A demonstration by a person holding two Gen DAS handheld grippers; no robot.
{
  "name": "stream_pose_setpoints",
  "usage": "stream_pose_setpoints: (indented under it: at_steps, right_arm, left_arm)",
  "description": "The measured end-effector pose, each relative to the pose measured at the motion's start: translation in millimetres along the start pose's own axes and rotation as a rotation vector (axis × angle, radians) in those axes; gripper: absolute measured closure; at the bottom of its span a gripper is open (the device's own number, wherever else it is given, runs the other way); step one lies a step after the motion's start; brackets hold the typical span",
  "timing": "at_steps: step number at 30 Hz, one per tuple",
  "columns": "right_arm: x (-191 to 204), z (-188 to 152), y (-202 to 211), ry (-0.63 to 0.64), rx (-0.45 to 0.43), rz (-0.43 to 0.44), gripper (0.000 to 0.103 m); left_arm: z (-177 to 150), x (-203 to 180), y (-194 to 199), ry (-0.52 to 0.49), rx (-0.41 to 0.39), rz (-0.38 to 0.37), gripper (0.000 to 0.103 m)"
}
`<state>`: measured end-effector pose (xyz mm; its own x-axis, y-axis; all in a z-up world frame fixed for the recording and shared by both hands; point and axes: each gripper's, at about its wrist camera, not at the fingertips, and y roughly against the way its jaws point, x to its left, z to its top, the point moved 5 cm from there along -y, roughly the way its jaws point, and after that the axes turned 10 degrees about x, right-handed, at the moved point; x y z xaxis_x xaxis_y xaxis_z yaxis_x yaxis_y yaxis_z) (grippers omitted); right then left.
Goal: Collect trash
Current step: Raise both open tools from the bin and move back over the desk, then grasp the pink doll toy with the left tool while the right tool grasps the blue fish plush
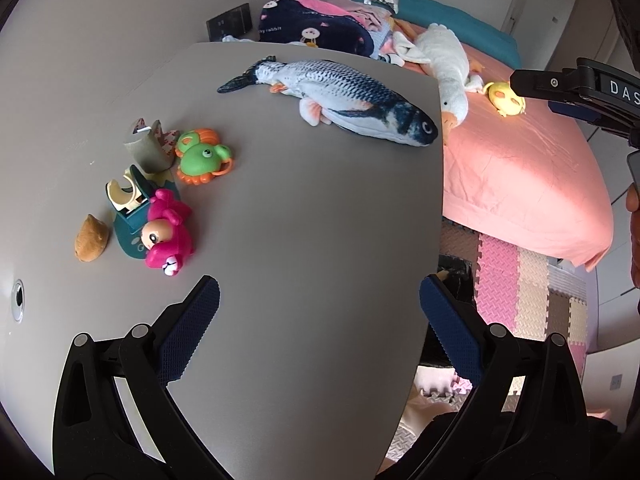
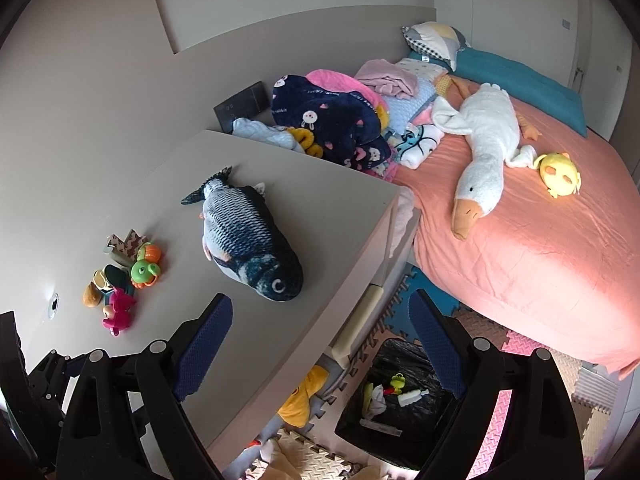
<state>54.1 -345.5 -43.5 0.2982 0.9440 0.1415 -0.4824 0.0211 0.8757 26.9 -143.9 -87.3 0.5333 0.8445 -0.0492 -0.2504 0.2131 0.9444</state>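
Note:
A black-lined trash bin (image 2: pixel 416 360) stands on the floor beside the grey desk (image 2: pixel 320 232); it holds a white bottle (image 2: pixel 412 398), a small green toy and crumpled paper. On the desk's left lies a cluster: a crumpled paper cup (image 1: pixel 146 148), a green crab toy (image 1: pixel 202 158), a teal tape dispenser (image 1: pixel 130 208), a pink doll toy (image 1: pixel 166 232) and a brown lump (image 1: pixel 91 238). My left gripper (image 1: pixel 320 320) is open and empty above the desk's near edge. My right gripper (image 2: pixel 320 344) is open and empty, above the desk edge and the bin.
A plush fish (image 1: pixel 340 98) lies across the desk's far side. A bed with a pink sheet (image 2: pixel 520 248) holds a white goose plush (image 2: pixel 484 148), a yellow chick plush (image 2: pixel 558 174) and piled blankets (image 2: pixel 332 116). Foam mats (image 1: pixel 520 296) cover the floor.

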Motion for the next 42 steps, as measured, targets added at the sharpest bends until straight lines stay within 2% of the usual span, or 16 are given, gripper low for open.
stream_pose_setpoints:
  at_steps: [10, 13, 20, 28, 42]
  right_arm:
    - [30, 19, -39, 0.045, 0.050, 0.041, 0.013]
    - [37, 24, -50, 0.066, 0.065, 0.046, 0.013]
    - [50, 37, -74, 0.107, 0.099, 0.049, 0.013]
    - [63, 52, -109, 0.150, 0.139, 0.043, 0.013]
    - [80, 56, -157, 0.221, 0.225, 0.046, 0.014]
  left_arm:
    - [4, 44, -7, 0.071, -0.001, 0.056, 0.007]
    - [7, 54, -11, 0.097, -0.004, 0.049, 0.007]
    - [12, 78, -24, 0.165, 0.007, 0.042, 0.021]
    - [22, 102, -36, 0.200, 0.016, 0.083, 0.024]
    - [26, 118, -54, 0.243, 0.048, 0.042, 0.053]
